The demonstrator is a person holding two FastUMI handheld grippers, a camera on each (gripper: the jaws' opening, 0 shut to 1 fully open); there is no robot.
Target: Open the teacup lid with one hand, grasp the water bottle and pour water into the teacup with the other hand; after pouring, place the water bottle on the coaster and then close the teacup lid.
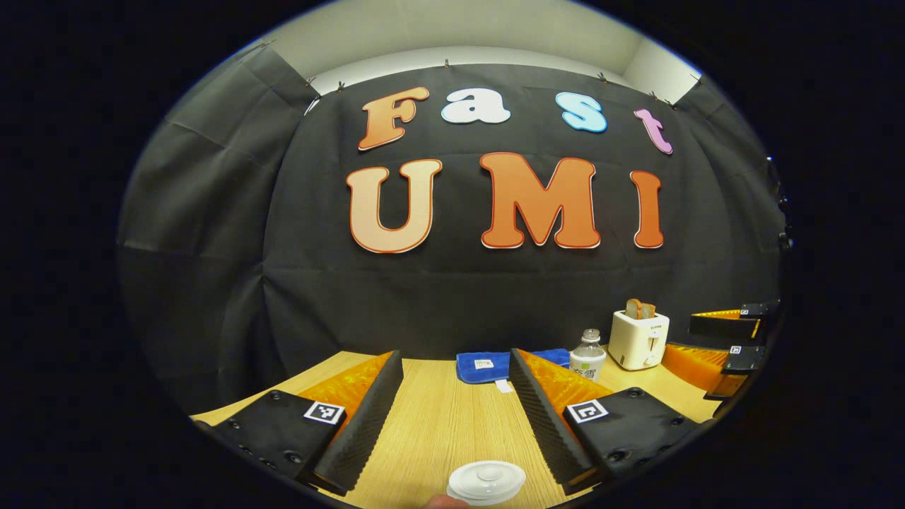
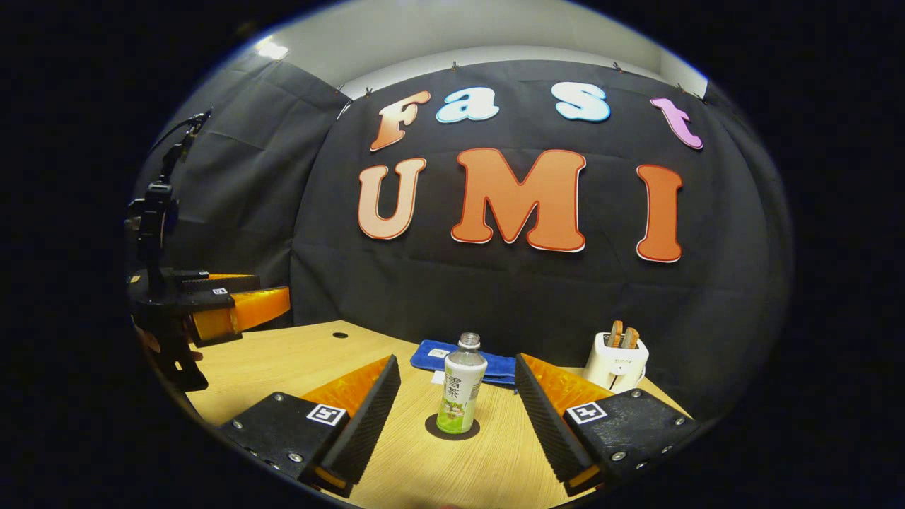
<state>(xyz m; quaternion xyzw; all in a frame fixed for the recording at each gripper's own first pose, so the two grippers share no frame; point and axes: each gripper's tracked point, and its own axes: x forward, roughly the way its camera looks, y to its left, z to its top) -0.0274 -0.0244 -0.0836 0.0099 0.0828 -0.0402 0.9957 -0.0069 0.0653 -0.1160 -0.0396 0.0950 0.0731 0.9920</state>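
The white teacup lid [image 1: 486,482] sits at the bottom edge of the left gripper view, between the bases of my left gripper's fingers. My left gripper [image 1: 456,357] is open and holds nothing. The water bottle [image 2: 461,385] stands upright on a dark round coaster [image 2: 452,428], a little ahead of my open right gripper [image 2: 456,360] and centred between its fingers, untouched. The left gripper view has the bottle [image 1: 587,353] farther off to the right. The right gripper [image 1: 732,339] hangs at that view's right edge; the left gripper [image 2: 233,304] hangs at the left of the right gripper view.
A folded blue cloth [image 2: 495,366] lies at the back of the wooden table [image 2: 297,367]. A white toaster [image 2: 616,362] with bread slices stands at the back right. A dark stand [image 2: 152,233] rises at the far left.
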